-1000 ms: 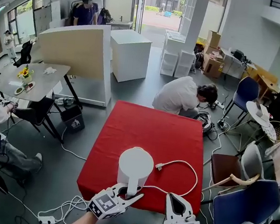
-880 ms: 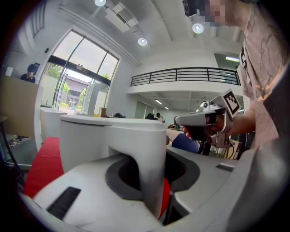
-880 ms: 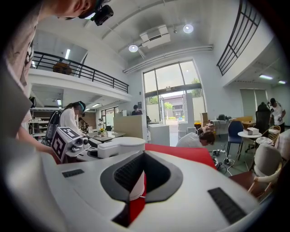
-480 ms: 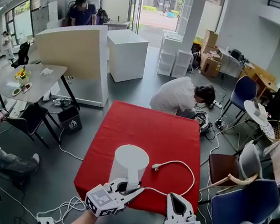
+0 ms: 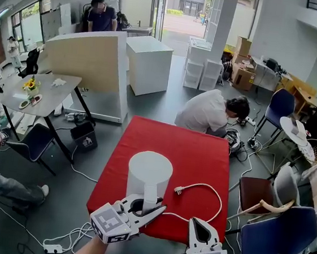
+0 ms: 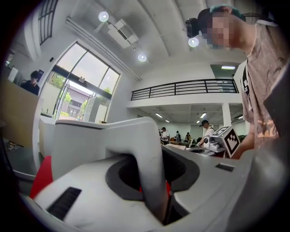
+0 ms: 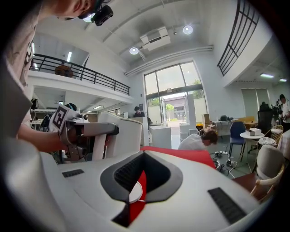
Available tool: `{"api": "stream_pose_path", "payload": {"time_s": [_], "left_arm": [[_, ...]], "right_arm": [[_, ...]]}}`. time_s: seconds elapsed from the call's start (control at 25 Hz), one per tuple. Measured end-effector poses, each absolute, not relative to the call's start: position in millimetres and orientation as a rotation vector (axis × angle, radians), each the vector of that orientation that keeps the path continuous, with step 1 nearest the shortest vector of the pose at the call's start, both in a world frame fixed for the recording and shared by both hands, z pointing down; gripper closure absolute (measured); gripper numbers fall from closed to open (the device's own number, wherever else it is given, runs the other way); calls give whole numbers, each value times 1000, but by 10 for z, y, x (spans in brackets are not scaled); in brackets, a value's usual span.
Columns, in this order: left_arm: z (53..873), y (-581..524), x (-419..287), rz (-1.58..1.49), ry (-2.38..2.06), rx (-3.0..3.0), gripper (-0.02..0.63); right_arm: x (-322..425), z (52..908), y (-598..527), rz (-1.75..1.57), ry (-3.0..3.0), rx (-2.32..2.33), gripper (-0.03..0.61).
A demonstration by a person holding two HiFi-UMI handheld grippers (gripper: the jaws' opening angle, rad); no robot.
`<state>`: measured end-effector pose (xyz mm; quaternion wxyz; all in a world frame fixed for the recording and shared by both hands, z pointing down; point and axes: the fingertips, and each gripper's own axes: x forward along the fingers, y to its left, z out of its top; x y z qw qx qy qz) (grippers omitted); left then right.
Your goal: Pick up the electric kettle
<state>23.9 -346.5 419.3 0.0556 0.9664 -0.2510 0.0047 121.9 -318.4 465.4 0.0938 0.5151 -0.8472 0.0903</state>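
Observation:
The white electric kettle (image 5: 149, 174) hangs over the near part of the red table (image 5: 184, 149). My left gripper (image 5: 148, 206) is shut on its handle (image 6: 149, 172), which runs upright between the jaws in the left gripper view, with the kettle's body (image 6: 90, 140) just beyond. From the right gripper view, the kettle (image 7: 127, 136) and the left gripper (image 7: 90, 131) show at the left. My right gripper (image 5: 201, 224) stays at the table's near edge, to the right of the kettle, shut with nothing in it. A white cord (image 5: 218, 199) with its plug (image 5: 178, 189) loops on the cloth.
A person (image 5: 211, 112) crouches just past the table's far edge. A blue chair (image 5: 277, 234) and a brown chair (image 5: 253, 191) stand close on the right. White cables (image 5: 72, 236) lie on the floor at the near left.
The left gripper has risen with the kettle in it, so the kettle stands higher over the cloth. The right gripper has kept its place.

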Motion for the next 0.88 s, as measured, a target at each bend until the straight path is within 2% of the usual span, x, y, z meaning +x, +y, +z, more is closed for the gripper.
{"api": "stream_pose_path", "payload": {"time_s": [0.88], "left_arm": [[3790,-2756,5,3,-989,2844,514]], "right_arm": [[1143,4619,-2897,318,-2687,1433,560]]}}
